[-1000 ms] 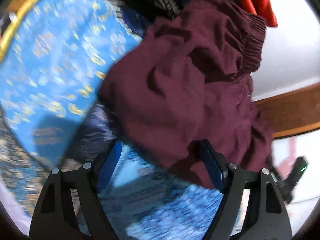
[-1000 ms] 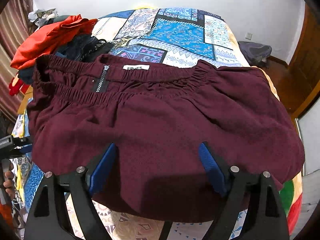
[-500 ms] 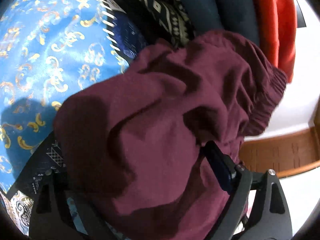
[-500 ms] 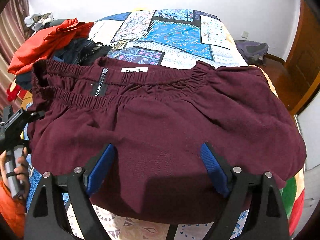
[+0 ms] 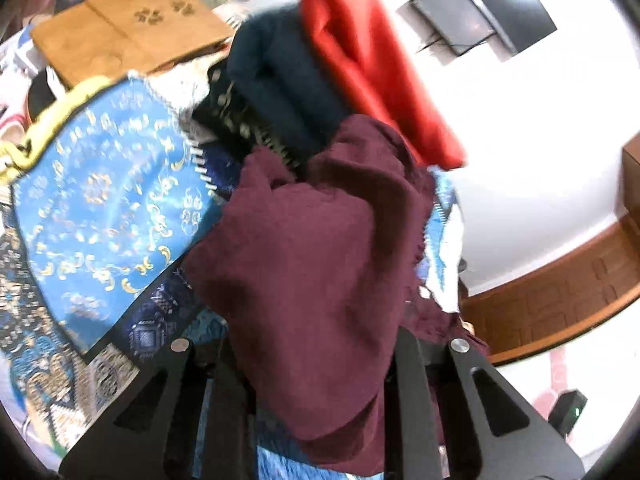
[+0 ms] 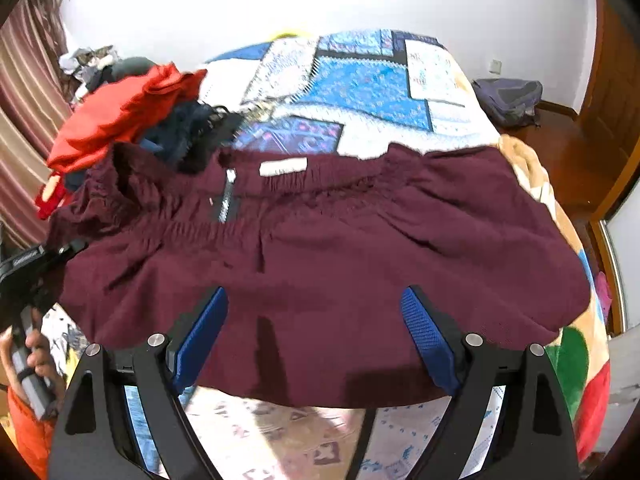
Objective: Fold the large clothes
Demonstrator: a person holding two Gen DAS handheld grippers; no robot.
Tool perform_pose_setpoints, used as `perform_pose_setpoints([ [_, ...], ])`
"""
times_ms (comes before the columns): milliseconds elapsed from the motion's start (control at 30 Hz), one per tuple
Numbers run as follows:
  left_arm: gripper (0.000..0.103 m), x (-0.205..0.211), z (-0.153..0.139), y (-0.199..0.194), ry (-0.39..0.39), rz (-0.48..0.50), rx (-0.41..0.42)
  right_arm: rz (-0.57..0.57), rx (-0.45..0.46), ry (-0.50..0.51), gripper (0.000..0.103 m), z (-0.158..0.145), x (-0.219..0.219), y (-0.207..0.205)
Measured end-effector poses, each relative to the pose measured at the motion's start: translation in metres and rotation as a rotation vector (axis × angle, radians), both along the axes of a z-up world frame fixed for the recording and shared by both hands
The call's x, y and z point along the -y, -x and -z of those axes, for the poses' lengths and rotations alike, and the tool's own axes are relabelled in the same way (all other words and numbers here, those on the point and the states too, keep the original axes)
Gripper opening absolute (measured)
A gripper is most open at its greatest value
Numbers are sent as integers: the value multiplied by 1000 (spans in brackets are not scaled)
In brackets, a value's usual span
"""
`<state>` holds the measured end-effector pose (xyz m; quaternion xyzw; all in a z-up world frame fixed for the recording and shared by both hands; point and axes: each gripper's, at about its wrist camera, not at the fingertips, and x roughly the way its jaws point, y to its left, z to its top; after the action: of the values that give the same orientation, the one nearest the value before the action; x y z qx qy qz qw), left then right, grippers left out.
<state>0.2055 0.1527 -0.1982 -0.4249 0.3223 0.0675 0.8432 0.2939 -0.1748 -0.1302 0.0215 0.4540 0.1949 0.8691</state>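
A maroon skirt (image 6: 340,264) with an elastic waistband, zipper and white label lies spread across the patchwork bed. My right gripper (image 6: 314,332) is open above its near hem, blue pads apart and empty. In the left wrist view the skirt's left edge (image 5: 312,288) is bunched and lifted between the fingers of my left gripper (image 5: 312,380), which is shut on it; the cloth hides the pads. The left gripper (image 6: 28,276) also shows at the skirt's left side in the right wrist view.
A pile of red (image 6: 116,120) and dark navy (image 6: 180,128) clothes sits at the bed's far left, also in the left wrist view (image 5: 368,64). The patchwork bedspread (image 6: 360,92) extends beyond. A bag (image 6: 508,98) lies on the floor at right. A wooden board (image 5: 128,28) lies beside the bed.
My left gripper has closed on the skirt's left edge and lifted it, bunching the cloth. The right gripper has stayed open over the near hem.
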Motion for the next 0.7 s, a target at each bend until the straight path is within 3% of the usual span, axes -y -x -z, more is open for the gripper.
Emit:
perform_pose_setpoints([
  [133, 18, -1, -24, 32, -21, -48, 48, -59, 42, -14, 87, -22, -24, 12],
  [300, 18, -24, -57, 53, -82, -126, 88, -190, 42, -20, 87, -23, -70, 29],
  [433, 18, -30, -74, 68, -144, -173, 100, -302, -27, -17, 87, 8, -121, 35],
  [533, 18, -25, -80, 62, -178, -169, 90, -356, -130, -6, 91, 46, -158, 35],
  [600, 18, -17, -81, 53, -206, -161, 80, -359, -113, 27, 93, 60, -174, 38],
  [700, 18, 1, -88, 40, -252, -148, 80, -396, -112, 38, 92, 57, -177, 35],
])
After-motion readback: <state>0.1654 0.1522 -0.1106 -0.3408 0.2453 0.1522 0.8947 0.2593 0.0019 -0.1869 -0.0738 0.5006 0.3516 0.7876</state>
